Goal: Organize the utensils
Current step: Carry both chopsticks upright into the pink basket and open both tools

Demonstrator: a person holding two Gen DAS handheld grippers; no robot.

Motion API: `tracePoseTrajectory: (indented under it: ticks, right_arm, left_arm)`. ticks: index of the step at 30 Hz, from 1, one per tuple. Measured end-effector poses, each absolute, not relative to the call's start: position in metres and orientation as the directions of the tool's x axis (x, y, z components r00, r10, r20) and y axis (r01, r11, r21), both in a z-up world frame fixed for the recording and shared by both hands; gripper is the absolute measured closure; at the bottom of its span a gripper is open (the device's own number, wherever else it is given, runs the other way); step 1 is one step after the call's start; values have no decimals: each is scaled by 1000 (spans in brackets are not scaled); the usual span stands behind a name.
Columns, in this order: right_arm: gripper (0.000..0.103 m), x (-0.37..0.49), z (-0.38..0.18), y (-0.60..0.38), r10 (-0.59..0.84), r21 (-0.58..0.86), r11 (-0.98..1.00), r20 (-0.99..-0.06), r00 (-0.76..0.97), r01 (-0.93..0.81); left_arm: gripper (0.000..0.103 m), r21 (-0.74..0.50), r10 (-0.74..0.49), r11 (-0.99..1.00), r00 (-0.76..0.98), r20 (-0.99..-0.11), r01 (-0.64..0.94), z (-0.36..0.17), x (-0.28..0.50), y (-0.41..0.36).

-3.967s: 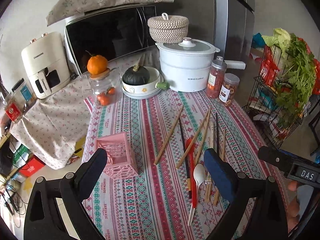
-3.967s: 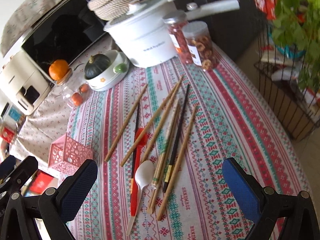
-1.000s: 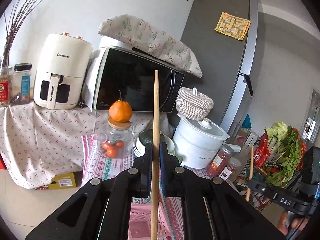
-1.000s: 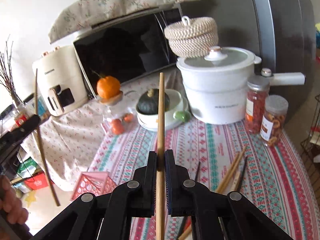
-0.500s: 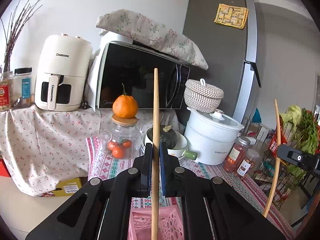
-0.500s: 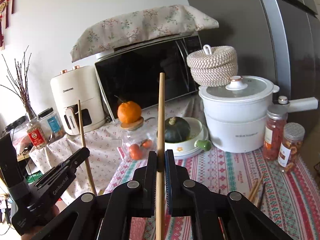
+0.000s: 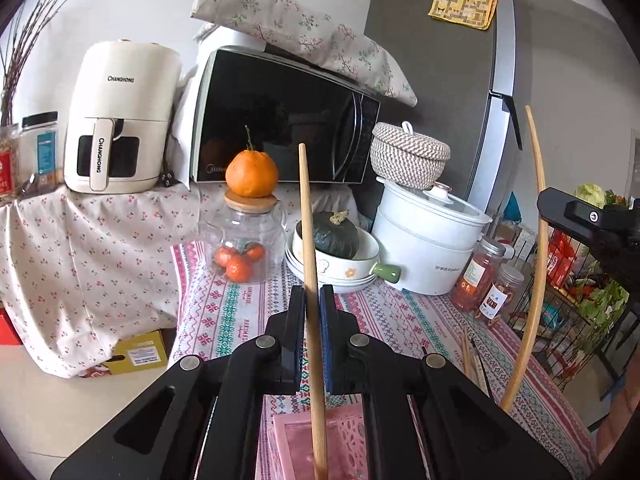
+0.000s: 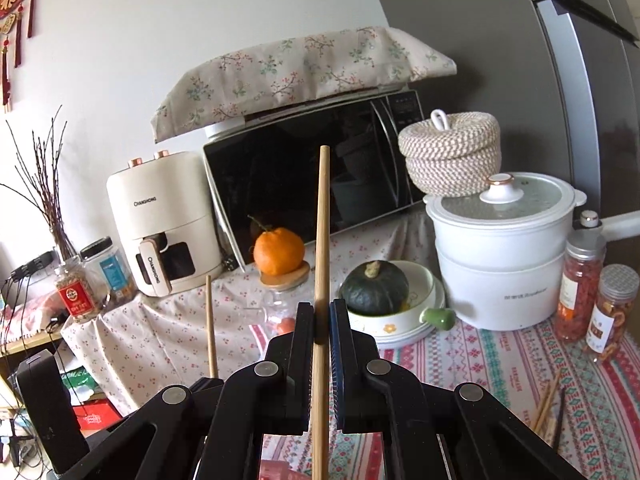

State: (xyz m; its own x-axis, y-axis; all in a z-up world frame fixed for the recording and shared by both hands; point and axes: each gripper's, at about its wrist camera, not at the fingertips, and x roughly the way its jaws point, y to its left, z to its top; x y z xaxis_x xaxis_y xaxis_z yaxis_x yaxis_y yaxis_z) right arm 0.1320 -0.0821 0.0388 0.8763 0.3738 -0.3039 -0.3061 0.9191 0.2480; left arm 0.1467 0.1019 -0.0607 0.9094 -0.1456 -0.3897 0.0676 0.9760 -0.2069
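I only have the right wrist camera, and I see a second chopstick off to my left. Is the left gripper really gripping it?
Observer: Yes. The left wrist view shows the left gripper shut on the left chopstick, which is held upright.
Operator: Where is the holder?
Observer: The pink holder sits directly below that gripper. The stick's lower end overlaps it, but I cannot tell if it is inside.
Operator: And my stick from there?
Observer: The right chopstick stands upright, off to the holder's right.
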Motion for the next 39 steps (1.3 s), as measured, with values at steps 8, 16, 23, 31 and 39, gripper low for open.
tracePoseTrajectory:
  ticks: [8, 16, 23, 31, 39]
  right_arm:
    - [97, 130, 33, -79, 381, 260, 914, -292, 877, -311]
    - [97, 140, 42, -70, 406, 304, 894, -234, 884, -330]
    - [96, 142, 39, -46, 429, 277, 888, -207, 879, -368]
    - [96, 146, 29, -37, 439, 255, 886, -200, 876, -386]
    - [96, 148, 12, -29, 441, 229, 890, -220, 870, -394]
  left_arm:
    - [96, -258, -132, 965, 937, -325, 46, -48, 143, 115]
    - [96, -203, -66, 979, 958, -280, 8, -50, 135, 109]
    - [96, -210, -38, 978, 968, -248, -15, -58, 128, 113]
    - [96, -191, -79, 981, 962, -261, 29, -61, 125, 107]
    - [96, -209, -142, 976, 921, -363, 68, -65, 134, 111]
